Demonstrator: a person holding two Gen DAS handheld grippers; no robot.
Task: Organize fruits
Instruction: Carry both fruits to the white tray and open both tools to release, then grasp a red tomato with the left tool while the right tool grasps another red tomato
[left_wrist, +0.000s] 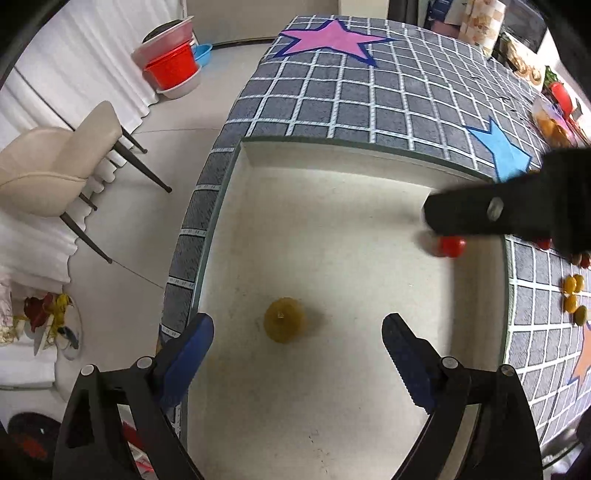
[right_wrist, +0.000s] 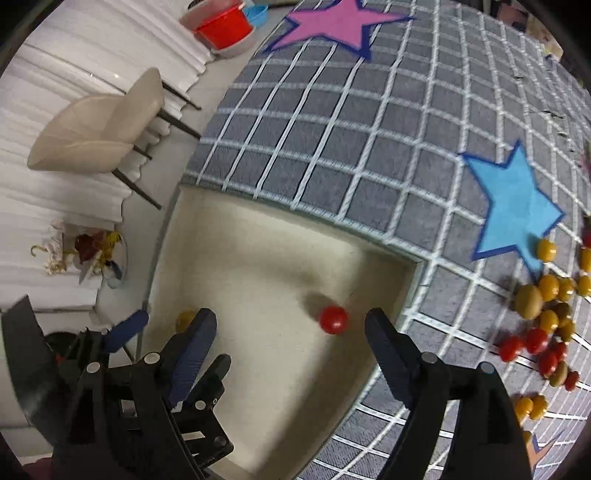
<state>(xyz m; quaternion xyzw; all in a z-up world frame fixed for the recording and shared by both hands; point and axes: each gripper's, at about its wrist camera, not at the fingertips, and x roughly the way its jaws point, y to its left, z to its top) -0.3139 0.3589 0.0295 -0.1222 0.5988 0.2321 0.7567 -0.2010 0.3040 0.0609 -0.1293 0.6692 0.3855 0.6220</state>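
With right hand-held gripper (right_wrist: 291, 328) released over red tomato (right_wrist: 333, 319) on bare worktop (right_wrist: 258, 266), left hand-held gripper (left_wrist: 297, 339) likewise released above yellow tomato (left_wrist: 284, 319): retreat straight up, avoid nudging

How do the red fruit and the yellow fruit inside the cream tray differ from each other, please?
Colour: the red fruit is glossy bright red, while the yellow fruit is a dull mustard yellow. Position: the red fruit lies near the tray's right side, under the open right gripper; the yellow fruit sits nearer the left side, between the open left gripper's fingers. Both are small, round, ungripped and inside the tray.
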